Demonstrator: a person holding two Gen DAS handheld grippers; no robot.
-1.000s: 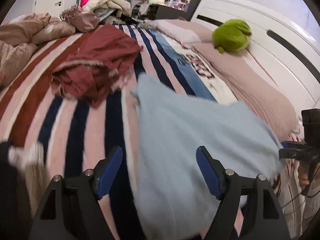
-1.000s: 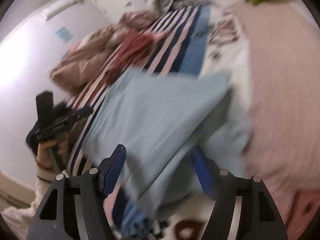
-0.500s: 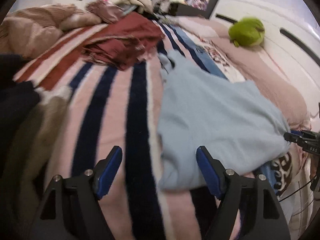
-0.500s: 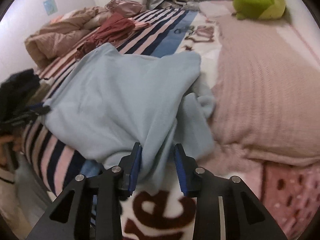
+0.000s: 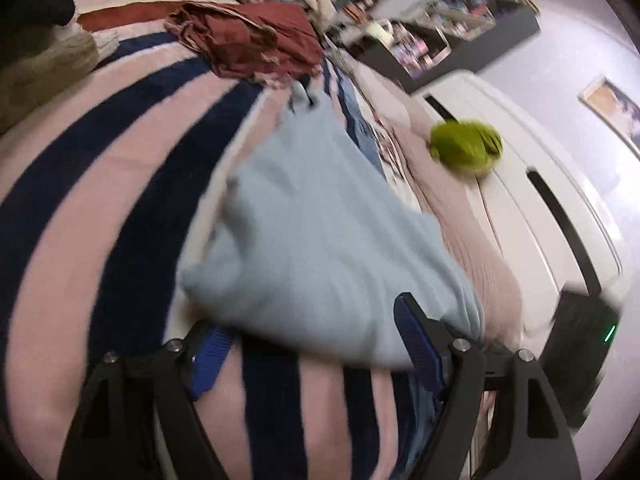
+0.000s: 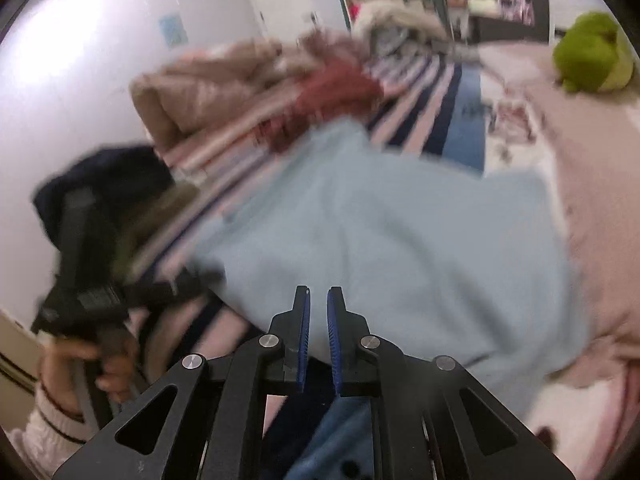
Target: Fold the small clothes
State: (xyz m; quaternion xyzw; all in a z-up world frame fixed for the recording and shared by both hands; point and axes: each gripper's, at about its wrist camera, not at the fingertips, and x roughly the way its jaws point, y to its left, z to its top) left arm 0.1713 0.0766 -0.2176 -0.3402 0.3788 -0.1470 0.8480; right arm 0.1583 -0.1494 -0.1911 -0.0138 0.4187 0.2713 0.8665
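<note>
Each hand-held gripper, left (image 5: pixel 316 344) and right (image 6: pixel 317 334), is showing black angular arms, silver screw heads and blue ribbed pads (image 6: pixel 303 340). The hand (image 6: pixel 106 364) is wearing a pale knitted sleeve (image 6: pixel 48 420) with dark stripes.

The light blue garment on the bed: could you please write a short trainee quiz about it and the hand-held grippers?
1. True or false: the right hand-held gripper is wide open.
2. Which hand-held gripper has open jaws around the edge of the blue garment? A left B right
3. What colour is the plush toy by the headboard?

Key: 1 false, its jaws have just closed, with the garment's edge between them. 2 A. 3 green.
</note>
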